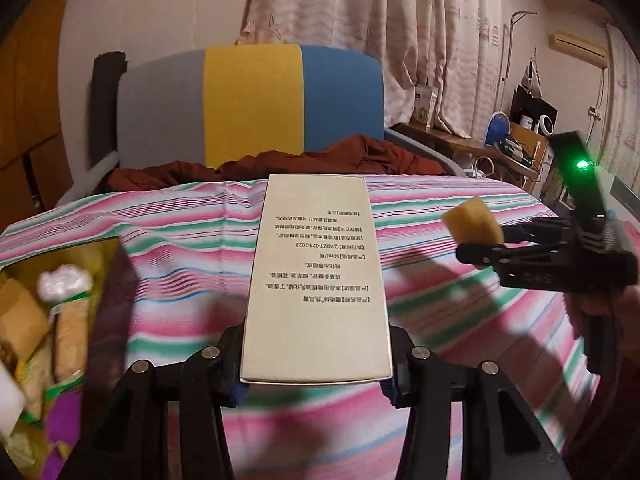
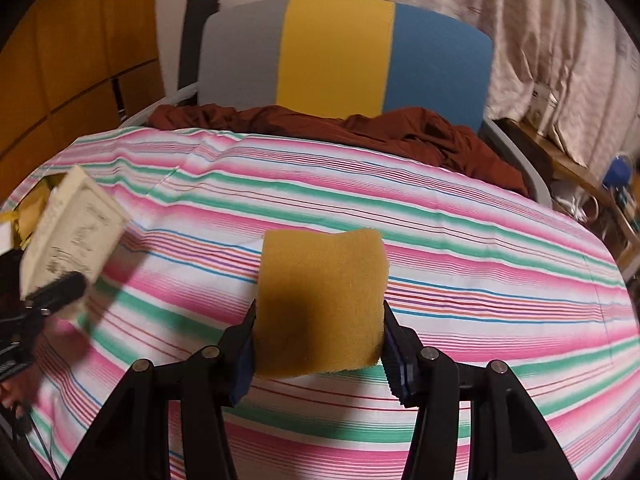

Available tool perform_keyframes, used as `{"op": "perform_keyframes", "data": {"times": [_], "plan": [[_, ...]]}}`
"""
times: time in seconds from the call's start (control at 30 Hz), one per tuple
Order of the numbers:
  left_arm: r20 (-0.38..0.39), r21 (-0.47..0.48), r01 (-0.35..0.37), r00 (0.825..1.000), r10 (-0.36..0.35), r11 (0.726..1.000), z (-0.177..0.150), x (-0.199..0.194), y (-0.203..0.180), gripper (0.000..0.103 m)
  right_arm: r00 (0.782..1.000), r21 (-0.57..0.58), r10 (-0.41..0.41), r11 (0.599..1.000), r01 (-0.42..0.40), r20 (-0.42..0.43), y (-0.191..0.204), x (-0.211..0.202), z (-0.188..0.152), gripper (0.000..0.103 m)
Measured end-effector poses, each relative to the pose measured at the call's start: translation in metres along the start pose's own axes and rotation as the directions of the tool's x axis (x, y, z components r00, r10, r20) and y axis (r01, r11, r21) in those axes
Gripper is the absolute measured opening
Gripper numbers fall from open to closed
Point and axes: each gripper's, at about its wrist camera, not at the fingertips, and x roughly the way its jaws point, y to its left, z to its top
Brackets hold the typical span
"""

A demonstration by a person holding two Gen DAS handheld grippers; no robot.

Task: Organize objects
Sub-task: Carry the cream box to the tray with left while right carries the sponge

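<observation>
Holding: my left claw (image 1: 316, 376) clamps a cream carton (image 1: 316, 280); my right claw (image 2: 318, 344) clamps a yellow sponge (image 2: 320, 300). Open box (image 1: 108, 256) at left contains snack packets (image 1: 68, 332).

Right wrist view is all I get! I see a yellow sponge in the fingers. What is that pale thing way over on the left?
Observer: It is a cream box with printed text, clamped in the left gripper.
Operator: Is there anywhere to put stuff?
Observer: Yes, an open yellow box of packets sits at the left edge of the striped cloth.
Operator: Does my sponge touch the bed?
Observer: No. From the left wrist view the sponge hangs above the cloth in the right gripper.
</observation>
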Motion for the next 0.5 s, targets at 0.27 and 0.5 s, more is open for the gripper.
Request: {"op": "perform_keyframes", "data": {"times": [0.27,0.5], "plan": [[0.0,-0.077,-0.022,1.0,0.022,0.997,-0.026,-0.048,0.036,0.05,0.999,-0.064,0.043,0.997,-0.043,0.007,0.025,0.002,-0.007,0.054],[0.009,-0.168,-0.082,0.996,0.085,0.982,-0.034,-0.083,0.082,0.05,0.995,-0.121,0.1,0.988,-0.1,-0.013,0.067,-0.003,-0.006,0.054]]}}
